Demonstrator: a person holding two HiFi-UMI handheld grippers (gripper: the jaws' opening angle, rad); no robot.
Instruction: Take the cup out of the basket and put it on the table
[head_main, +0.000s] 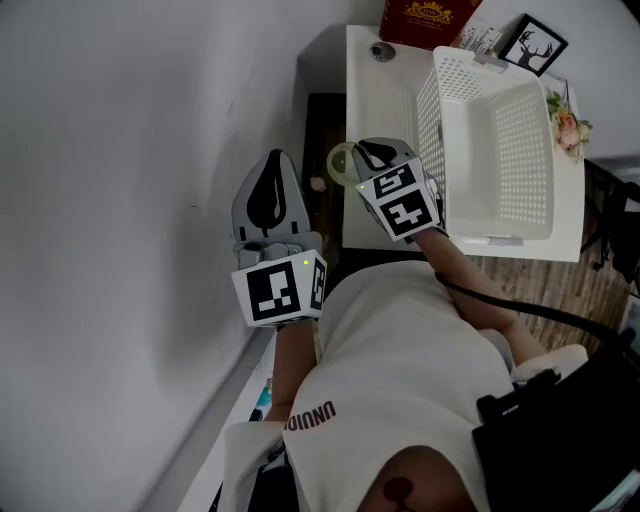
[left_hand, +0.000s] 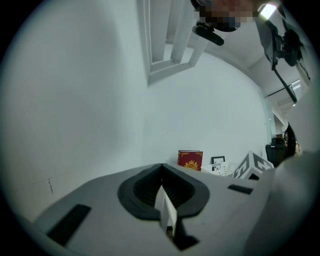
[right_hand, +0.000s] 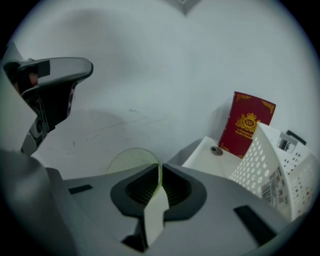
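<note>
A pale green see-through cup hangs at the left edge of the white table, outside the white perforated basket. My right gripper is shut on the cup's thin rim. In the right gripper view the cup shows as a mesh-patterned disc past the jaws, its wall pinched where they meet at my right gripper. My left gripper hangs left of the table beside the wall, with its jaws together and nothing between them; in its own view my left gripper points at the wall.
The basket lies on the table's right half. Behind it are a red box, a small framed picture and flowers. A small metal disc lies at the table's far left. A dark gap separates table and wall.
</note>
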